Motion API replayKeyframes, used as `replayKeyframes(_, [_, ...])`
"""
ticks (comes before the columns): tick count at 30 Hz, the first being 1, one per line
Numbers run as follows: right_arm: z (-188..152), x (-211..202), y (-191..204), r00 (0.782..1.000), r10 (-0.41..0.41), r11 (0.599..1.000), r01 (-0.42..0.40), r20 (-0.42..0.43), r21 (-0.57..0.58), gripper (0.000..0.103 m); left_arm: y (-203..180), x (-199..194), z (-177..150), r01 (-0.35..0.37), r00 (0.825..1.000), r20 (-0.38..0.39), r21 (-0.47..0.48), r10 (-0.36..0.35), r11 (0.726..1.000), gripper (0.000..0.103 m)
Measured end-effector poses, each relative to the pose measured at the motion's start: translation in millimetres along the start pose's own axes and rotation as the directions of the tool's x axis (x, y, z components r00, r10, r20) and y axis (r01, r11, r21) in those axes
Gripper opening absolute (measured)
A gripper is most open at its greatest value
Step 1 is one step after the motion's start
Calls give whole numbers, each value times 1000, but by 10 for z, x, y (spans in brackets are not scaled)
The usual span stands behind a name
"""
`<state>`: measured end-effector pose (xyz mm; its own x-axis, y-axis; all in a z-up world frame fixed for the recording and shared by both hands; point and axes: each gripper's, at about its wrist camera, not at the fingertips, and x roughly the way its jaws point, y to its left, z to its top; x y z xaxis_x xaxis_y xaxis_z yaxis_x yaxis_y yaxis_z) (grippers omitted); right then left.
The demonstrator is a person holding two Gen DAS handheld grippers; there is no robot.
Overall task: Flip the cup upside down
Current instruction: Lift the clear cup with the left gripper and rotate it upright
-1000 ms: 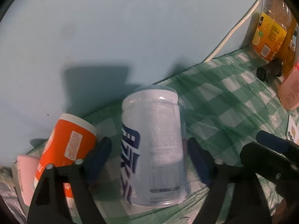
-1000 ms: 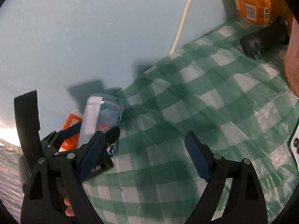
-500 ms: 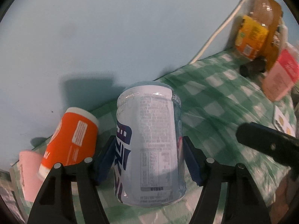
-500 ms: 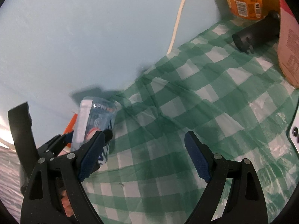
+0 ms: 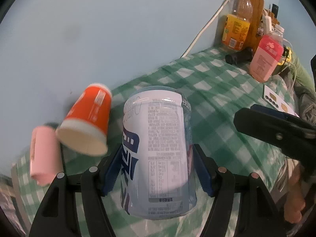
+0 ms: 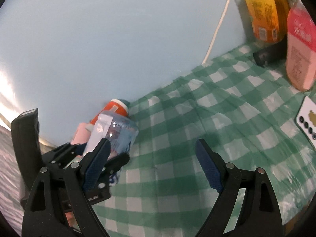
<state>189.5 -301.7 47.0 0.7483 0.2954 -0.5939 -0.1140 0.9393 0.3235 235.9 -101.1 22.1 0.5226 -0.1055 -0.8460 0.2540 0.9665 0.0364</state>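
My left gripper (image 5: 158,167) is shut on a clear plastic cup with a white and blue label (image 5: 158,154). It holds the cup above the green checked tablecloth (image 5: 217,90), tilted a little, closed end away from me. The cup also shows in the right wrist view (image 6: 113,136), held by the left gripper (image 6: 110,158) at the left. My right gripper (image 6: 154,165) is open and empty over the cloth; its black body shows in the left wrist view (image 5: 276,132).
An orange paper cup (image 5: 86,120) and a pink object (image 5: 44,156) sit left of the held cup by the blue wall. At the far right stand an orange drink bottle (image 5: 238,27), a pink carton (image 5: 265,59), a black object (image 5: 239,56) and a white card (image 5: 276,100).
My left gripper closed on the clear cup and lifted it off the cloth. The view now looks down more on the orange cup. My right gripper stayed open.
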Motion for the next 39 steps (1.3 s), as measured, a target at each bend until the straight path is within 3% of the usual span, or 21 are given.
replayKeyframes(3, [-187, 50, 79, 1000, -23, 999, 22, -4, -34, 87, 44, -92, -175, 3, 1000, 1, -1, -3, 1000, 70])
replayKeyframes(9, [-469, 202, 110, 997, 48, 998, -51, -65, -45, 87, 113, -281, -567, 25, 1000, 4, 11, -25, 1000, 70])
replayKeyframes(16, [-677, 266, 197, 991, 83, 995, -88, -108, -50, 87, 197, -221, -863, 56, 998, -25, -10, -56, 998, 70])
replayKeyframes(26, [-751, 310, 275, 989, 75, 993, -86, -128, -80, 87, 261, -126, -966, 45, 998, -46, -28, -46, 999, 71])
replayKeyframes(30, [-761, 299, 281, 989, 80, 992, -92, -127, -84, 87, 264, -153, -978, 50, 998, -40, -42, -52, 998, 90])
replayKeyframes(39, [-778, 265, 324, 985, 107, 989, -119, -138, -85, 87, 347, -326, -1016, 74, 997, -23, -80, -76, 994, 90])
